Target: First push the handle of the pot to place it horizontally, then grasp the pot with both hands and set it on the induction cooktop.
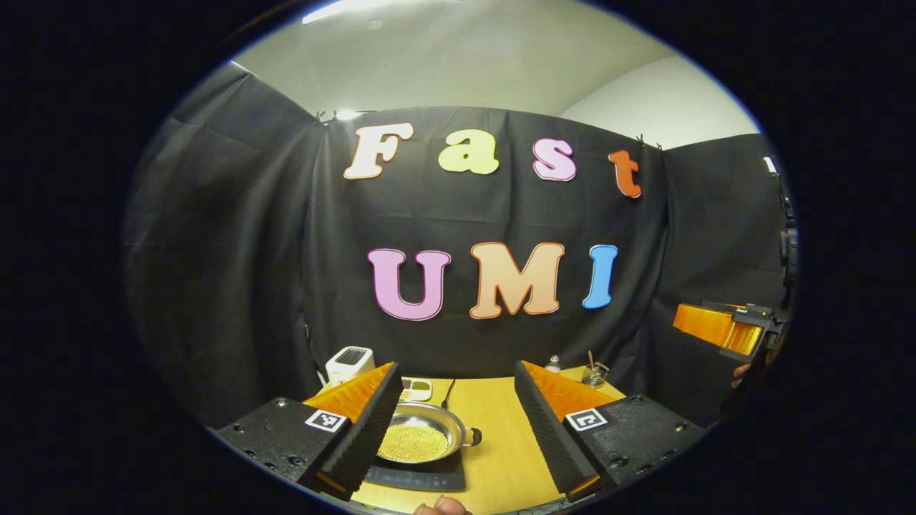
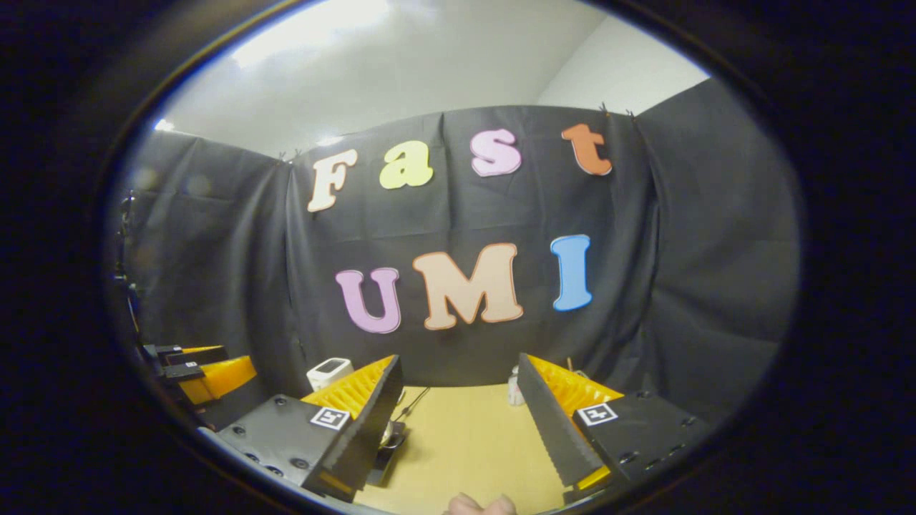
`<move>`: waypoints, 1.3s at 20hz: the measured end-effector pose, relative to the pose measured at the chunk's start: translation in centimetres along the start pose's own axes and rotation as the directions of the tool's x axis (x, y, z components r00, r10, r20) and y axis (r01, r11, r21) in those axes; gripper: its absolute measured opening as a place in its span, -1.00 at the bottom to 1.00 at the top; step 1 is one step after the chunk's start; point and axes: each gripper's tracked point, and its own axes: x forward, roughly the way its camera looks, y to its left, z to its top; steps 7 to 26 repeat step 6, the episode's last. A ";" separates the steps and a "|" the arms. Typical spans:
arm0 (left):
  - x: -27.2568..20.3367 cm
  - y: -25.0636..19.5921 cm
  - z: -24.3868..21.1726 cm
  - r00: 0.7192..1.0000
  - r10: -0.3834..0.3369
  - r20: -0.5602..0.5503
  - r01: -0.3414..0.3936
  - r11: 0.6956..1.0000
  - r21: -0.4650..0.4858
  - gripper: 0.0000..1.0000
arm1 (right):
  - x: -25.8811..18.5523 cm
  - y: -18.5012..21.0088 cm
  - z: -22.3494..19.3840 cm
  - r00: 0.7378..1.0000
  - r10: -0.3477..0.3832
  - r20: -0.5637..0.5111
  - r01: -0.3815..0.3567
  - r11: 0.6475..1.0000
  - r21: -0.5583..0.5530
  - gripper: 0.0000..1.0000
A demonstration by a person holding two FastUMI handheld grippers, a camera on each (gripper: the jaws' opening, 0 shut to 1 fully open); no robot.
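Steel pot (image 1: 422,433) sitting on the black induction cooktop (image 1: 422,476), both grippers raised and holding nothing.

Seen from the left gripper view, the pot rests on the cooktop on the wooden table (image 1: 494,443), its short handle (image 1: 472,435) pointing sideways toward the table's middle, with yellowish grains inside. The left gripper (image 1: 454,422) hangs above with jaws spread wide, the pot partly behind its left finger. A white appliance (image 1: 349,363) stands at the table's back edge, a small glass jar (image 1: 594,373) farther along. From the right gripper view, the right gripper (image 2: 458,422) is likewise wide apart over bare tabletop.
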 end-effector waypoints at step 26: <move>-0.8 -1.1 0.9 0.999 0.005 0.033 -0.006 1.000 0.022 0.84 | -0.4 -1.7 -0.6 1.000 -0.004 -0.027 0.005 0.998 0.061 0.86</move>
